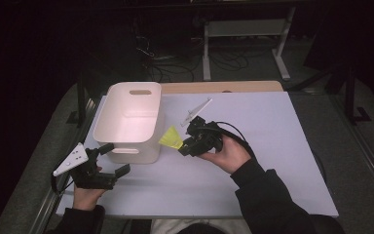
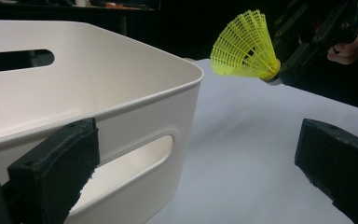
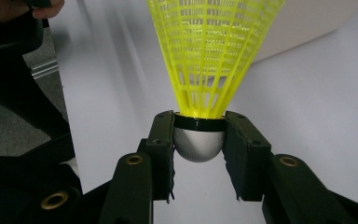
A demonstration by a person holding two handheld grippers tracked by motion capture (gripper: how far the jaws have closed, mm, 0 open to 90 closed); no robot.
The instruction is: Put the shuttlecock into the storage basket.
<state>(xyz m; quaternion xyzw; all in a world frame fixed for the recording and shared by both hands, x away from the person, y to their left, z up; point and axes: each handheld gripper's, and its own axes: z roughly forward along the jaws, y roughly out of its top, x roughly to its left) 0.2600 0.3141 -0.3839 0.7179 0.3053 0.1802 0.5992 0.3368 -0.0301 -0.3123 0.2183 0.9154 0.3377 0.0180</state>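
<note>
A yellow plastic shuttlecock (image 1: pixel 172 138) with a silver-grey cap (image 3: pixel 198 142) is held above the white table, just right of the white bin (image 1: pixel 108 124). My right gripper (image 1: pixel 184 146) is shut on its cap, and both pads press the cap's sides in the right gripper view (image 3: pixel 198 140). The skirt (image 2: pixel 245 46) points toward the bin. My left gripper (image 1: pixel 111 158) stands open at the table's near left, its jaws wide apart in front of the bin's near wall (image 2: pixel 135 140), with nothing between them.
The bin (image 2: pixel 121 70) has handle slots and looks empty inside. A wooden strip (image 1: pixel 221 87) runs along the table's far edge. Beyond it stand a white desk frame (image 1: pixel 246 29) and floor cables. The table's left edge (image 1: pixel 53 195) lies close to my left hand.
</note>
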